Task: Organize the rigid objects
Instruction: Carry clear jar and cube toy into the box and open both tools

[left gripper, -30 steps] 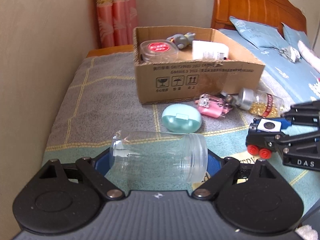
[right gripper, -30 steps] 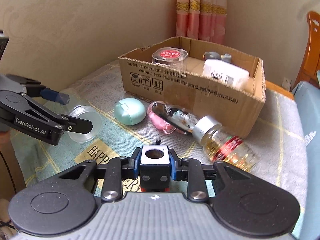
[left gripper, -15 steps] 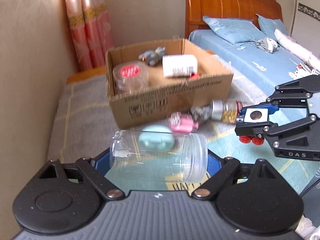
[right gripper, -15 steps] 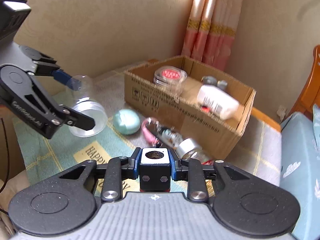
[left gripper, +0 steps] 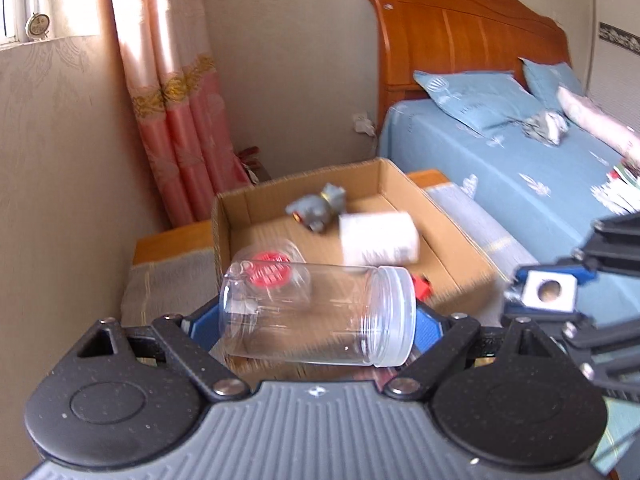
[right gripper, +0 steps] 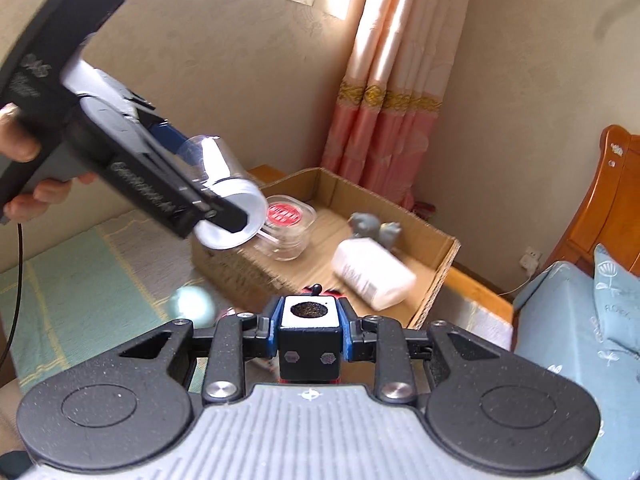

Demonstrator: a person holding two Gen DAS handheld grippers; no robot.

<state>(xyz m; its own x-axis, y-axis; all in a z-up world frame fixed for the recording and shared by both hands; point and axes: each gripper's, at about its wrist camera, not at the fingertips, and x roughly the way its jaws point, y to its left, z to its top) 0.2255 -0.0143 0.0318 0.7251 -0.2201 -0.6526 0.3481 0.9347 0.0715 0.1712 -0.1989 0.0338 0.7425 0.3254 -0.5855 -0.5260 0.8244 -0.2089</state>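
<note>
My left gripper (left gripper: 316,320) is shut on a clear plastic jar (left gripper: 320,312), held sideways in the air above the near edge of the open cardboard box (left gripper: 460,248). The jar also shows in the right wrist view (right gripper: 228,208). My right gripper (right gripper: 310,336) is shut on a black toy train block (right gripper: 310,344) with a white top, raised near the box (right gripper: 436,280); it shows at the right of the left wrist view (left gripper: 550,292). The box holds a red-lidded clear tub (right gripper: 288,224), a white bottle (right gripper: 372,272) and a grey figurine (right gripper: 372,226).
A mint oval case (right gripper: 192,304) lies on the cloth in front of the box. A bed with blue bedding (left gripper: 540,172) and a wooden headboard (left gripper: 460,40) stands to the right. A wall and pink curtain (left gripper: 176,120) are behind the box.
Both grippers have risen and moved forward toward the box with their objects. The jar now hangs over the box's near edge.
</note>
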